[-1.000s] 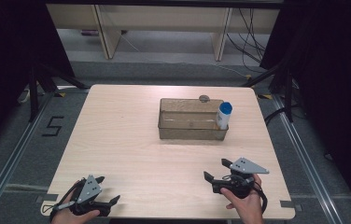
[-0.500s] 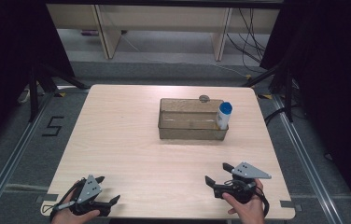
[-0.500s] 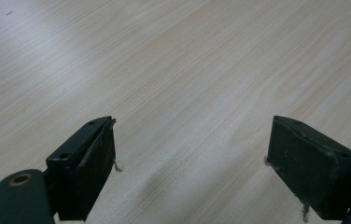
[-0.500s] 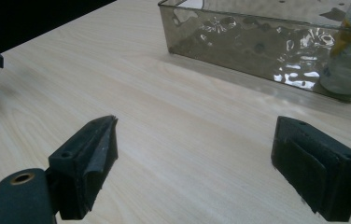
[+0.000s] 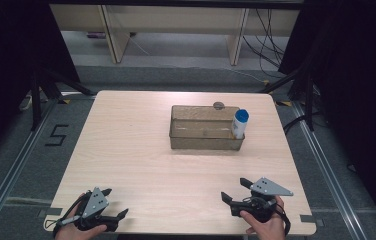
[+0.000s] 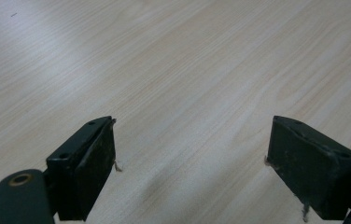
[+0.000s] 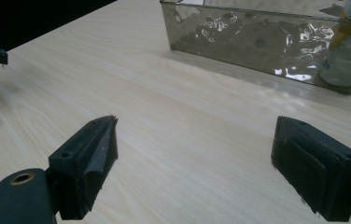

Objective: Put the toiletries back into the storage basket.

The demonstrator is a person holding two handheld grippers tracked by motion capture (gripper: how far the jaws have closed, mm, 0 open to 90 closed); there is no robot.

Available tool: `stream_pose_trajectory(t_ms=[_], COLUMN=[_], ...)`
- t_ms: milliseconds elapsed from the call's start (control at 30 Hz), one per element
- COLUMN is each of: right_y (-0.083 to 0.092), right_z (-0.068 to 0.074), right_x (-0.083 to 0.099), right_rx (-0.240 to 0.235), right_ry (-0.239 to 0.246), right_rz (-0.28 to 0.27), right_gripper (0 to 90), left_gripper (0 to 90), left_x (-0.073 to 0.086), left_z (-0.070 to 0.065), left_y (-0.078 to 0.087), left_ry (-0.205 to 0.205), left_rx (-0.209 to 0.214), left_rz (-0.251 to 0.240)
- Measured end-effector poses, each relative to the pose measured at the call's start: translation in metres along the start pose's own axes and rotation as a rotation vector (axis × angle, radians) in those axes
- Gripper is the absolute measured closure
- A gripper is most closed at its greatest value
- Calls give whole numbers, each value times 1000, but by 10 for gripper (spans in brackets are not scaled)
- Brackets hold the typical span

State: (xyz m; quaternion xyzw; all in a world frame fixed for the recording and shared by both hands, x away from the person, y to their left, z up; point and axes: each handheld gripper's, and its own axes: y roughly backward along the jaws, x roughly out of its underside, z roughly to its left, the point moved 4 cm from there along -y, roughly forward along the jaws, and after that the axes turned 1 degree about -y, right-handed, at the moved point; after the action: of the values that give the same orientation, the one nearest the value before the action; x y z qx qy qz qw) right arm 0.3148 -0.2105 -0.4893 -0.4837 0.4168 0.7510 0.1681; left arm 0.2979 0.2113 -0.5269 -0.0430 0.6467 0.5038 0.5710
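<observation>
Both tongs sit at the near edge of the tabletop (image 5: 141, 150), each in a hand. Left tongs (image 5: 114, 204) at the near left corner, jaws wide apart with bare wood grain between them in the left gripper view (image 6: 192, 154); nothing held. Right tongs (image 5: 236, 191) at the near right, jaws likewise apart and empty (image 7: 194, 154), aimed toward the far middle.

Clear smoky plastic bin (image 5: 203, 141) stands past the middle of the tabletop, slightly right, well apart from both tongs. In the right gripper view its long near wall (image 7: 257, 44) faces the tongs. A white bottle with a blue cap (image 5: 239, 123) stands upright inside the bin at its right end, against the end wall. A small dark round object (image 5: 219, 105) lies at the bin's far rim; cannot tell whether it rests on the rim or on the tabletop just behind.

Judgement: nothing is gripped or touched, so the handling has not begun. The bottle and bin are the nearest things to work on, closer to the right tongs. The whole reach, the grasp and whatever follows remain.
</observation>
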Motion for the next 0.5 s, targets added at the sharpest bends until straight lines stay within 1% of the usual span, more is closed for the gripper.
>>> stream_pose_trajectory(t_ms=[33,67,100,133,167,200,233,267,300,333,367,400,433,467,500], right_y=[-1,0,1,1,1,3,4,4,5,5,6,7,8,8,8], right_z=[-3,0,-1,0,2,1,1,2,3,3,5,3,4,4,3], right_x=[0,0,0,0,0,1,1,2,3,3,4,4,5,5,5], right_rx=[8,-4,2,-5,-4,2,-3,5,1,1,-2,1,-4,0,-4], right_ry=[44,25,44,37,24,38,40,38,19,19,3,20,21,22,33], right_rz=[-6,2,-5,-2,-17,-11,-4,-9,0,0,4,-3,7,-1,-4], right_gripper=[155,155,156,155,155,155,155,155,155,155,155,155,155,155,155], left_gripper=[148,148,148,148,148,147,148,148,148,147,148,148,148,148,148], left_x=[0,0,0,0,0,0,0,0,-1,-1,0,0,0,0,0], left_z=[-1,-1,0,0,1,0,1,0,-2,-2,-1,0,0,0,0], left_y=[0,-1,0,0,1,1,2,2,0,0,1,1,2,3,2], left_ry=[11,13,7,-1,-8,-3,-6,4,28,28,18,1,1,-8,-5], left_rx=[5,2,1,-4,1,-1,-5,-8,-4,-4,-4,-5,-11,-6,-7], left_rz=[-8,-11,-8,-9,0,-6,-3,-10,-32,-32,-25,-17,-20,-15,-20])
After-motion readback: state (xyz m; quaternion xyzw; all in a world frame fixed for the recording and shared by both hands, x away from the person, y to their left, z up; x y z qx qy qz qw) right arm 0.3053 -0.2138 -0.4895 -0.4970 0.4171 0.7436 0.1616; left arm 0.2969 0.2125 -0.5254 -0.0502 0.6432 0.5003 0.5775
